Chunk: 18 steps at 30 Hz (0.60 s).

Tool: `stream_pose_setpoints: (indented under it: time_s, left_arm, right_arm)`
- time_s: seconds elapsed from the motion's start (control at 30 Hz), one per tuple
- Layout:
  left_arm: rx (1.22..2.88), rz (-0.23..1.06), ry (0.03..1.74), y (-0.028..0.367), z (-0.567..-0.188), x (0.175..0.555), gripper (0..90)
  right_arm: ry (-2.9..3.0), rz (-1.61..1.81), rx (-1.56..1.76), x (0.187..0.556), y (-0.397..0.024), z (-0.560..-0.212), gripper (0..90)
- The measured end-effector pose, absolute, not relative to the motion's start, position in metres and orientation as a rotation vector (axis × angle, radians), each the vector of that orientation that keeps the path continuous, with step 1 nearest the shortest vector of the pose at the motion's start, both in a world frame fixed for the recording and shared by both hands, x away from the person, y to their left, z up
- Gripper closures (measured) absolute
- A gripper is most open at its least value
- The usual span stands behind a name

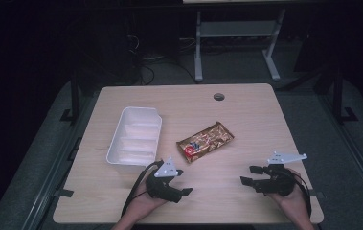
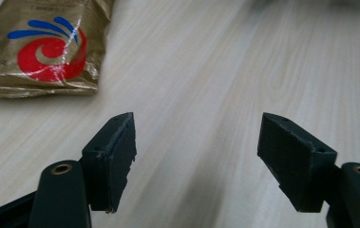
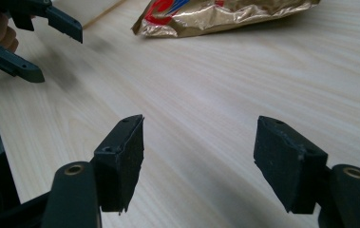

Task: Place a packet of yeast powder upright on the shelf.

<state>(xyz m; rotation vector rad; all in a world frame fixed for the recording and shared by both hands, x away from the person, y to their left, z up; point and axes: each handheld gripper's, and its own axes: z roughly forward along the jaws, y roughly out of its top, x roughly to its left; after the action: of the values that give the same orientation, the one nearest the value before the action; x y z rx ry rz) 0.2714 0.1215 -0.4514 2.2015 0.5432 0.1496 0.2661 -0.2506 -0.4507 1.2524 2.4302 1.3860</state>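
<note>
The left gripper (image 1: 183, 182) rests low over the near edge of the table, held in the person's left hand (image 1: 141, 207), its jaws spread wide with nothing but bare wood between them. The right gripper (image 1: 249, 175) sits well apart from it at the near right, in the right hand (image 1: 291, 201), jaws likewise wide apart and empty, pointing in toward the middle of the table.

Beyond both, near the centre of the table, lies a gold snack packet (image 1: 205, 141) with a red and blue swirl on it, flat on the wood and turned at a slant. In the left gripper view the gold snack packet (image 2: 40, 45) lies ahead and to the left of the jaws, untouched. Just to its left in the high view stands a white plastic tray (image 1: 117, 139), long and ribbed inside.

The table (image 1: 246, 120) is pale wood grain with rounded corners and a small round cable port (image 1: 219, 97) near its far edge. Around it is grey carpeted floor (image 1: 227, 64), dim, with a white metal frame (image 1: 236, 33) standing behind the table and dark cables lying on the floor at the back.
</note>
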Motion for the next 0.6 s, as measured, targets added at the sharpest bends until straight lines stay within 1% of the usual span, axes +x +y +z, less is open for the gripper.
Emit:
stream_pose_setpoints:
  time_s: [0.13, 0.2, 0.23, 0.3, 0.33, 0.43, 0.47, 0.5, 0.6]
  left_arm:
    - [2.178, 0.158, 0.582, 0.117, -0.447, 0.282, 38.1]
    - [2.184, 0.169, 0.597, 0.114, -0.444, 0.288, 39.8]
    - [2.19, 0.177, 0.612, 0.112, -0.443, 0.291, 44.7]
    - [2.194, 0.193, 0.644, 0.109, -0.441, 0.297, 46.3]
    - [2.196, 0.192, 0.655, 0.107, -0.44, 0.301, 50.7]
    - [2.224, 0.193, 0.671, 0.096, -0.437, 0.312, 54.9]
    - [2.224, 0.193, 0.671, 0.096, -0.437, 0.312, 57.5]
    - [2.231, 0.201, 0.674, 0.094, -0.436, 0.314, 59.9]
    - [2.255, 0.226, 0.69, 0.087, -0.433, 0.322, 65.8]
  right_arm:
    - [2.415, 1.415, 1.277, 0.276, -0.254, -0.448, 33.5]
    - [2.425, 1.399, 1.279, 0.284, -0.254, -0.447, 33.2]
    - [2.428, 1.401, 1.29, 0.291, -0.255, -0.446, 32.9]
    - [2.425, 1.399, 1.299, 0.295, -0.254, -0.445, 32.9]
    - [2.422, 1.382, 1.303, 0.302, -0.254, -0.443, 33.0]
    - [2.415, 1.377, 1.326, 0.315, -0.254, -0.44, 32.9]
    - [2.415, 1.377, 1.326, 0.315, -0.254, -0.44, 32.9]
    - [2.4, 1.403, 1.357, 0.325, -0.254, -0.437, 32.9]
    - [2.39, 1.423, 1.37, 0.339, -0.251, -0.432, 32.8]
